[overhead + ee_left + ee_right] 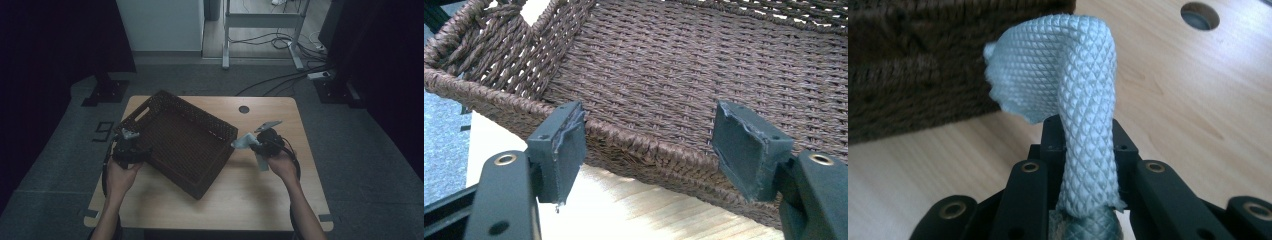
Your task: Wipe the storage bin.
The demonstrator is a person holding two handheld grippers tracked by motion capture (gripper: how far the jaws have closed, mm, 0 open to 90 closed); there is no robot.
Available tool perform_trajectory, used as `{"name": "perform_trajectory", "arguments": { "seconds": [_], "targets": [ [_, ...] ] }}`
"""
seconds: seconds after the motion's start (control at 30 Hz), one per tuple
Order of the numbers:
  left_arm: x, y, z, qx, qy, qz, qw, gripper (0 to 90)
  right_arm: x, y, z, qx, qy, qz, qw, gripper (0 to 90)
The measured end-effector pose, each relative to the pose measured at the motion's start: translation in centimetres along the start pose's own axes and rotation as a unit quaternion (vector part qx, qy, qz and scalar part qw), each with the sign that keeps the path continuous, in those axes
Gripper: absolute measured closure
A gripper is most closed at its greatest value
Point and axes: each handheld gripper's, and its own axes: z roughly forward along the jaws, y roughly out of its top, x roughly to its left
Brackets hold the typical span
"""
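A dark brown woven basket [200,114] lies askew on the left half of the pale wooden table [250,200]. My left gripper [144,152] is at the basket's near-left rim. In the left gripper view its jaws [649,145] stand apart on either side of a stretch of rim [634,135], and the pads do not press on it. The inside of the basket [684,65] is bare weave. My right gripper [251,145] hovers just right of the basket, shut on a pale blue-grey mesh strip [1068,75]. The strip arches up over the jaws and its loose end [262,163] hangs below the hand.
A round cable hole [243,109] sits near the table's far edge, also seen as a hole [1200,15] in the right gripper view. Beyond the table are a white cabinet [160,25], a metal desk frame [260,30] and floor cables [280,80]. Bare tabletop lies at the front and right.
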Motion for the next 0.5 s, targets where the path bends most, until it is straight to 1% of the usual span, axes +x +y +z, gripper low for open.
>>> {"name": "perform_trajectory", "arguments": {
  "seconds": [0.17, 0.33, 0.4, 0.5],
  "targets": [
    [0.0, 0.0, 0.0, -0.001, 0.001, 0.002, 1.0000, 30.4, 0.2, 1.6, 0.8, 0.002, -0.006, -0.006, 1.0000, 73.9],
    [0.0, 0.0, 0.0, 0.000, 0.001, 0.002, 1.0000, 30.5, 0.8, 3.0, 1.5, -0.002, -0.002, -0.016, 0.9999, 73.0],
    [0.0, 0.0, 0.0, 0.000, 0.001, 0.002, 1.0000, 30.5, 0.9, 3.2, 1.6, -0.002, -0.001, -0.019, 0.9998, 73.0],
    [0.0, 0.0, 0.0, 0.000, 0.001, 0.002, 1.0000, 30.5, 1.5, 3.7, 2.5, 0.002, -0.002, -0.030, 0.9996, 71.3]
  ]
}}
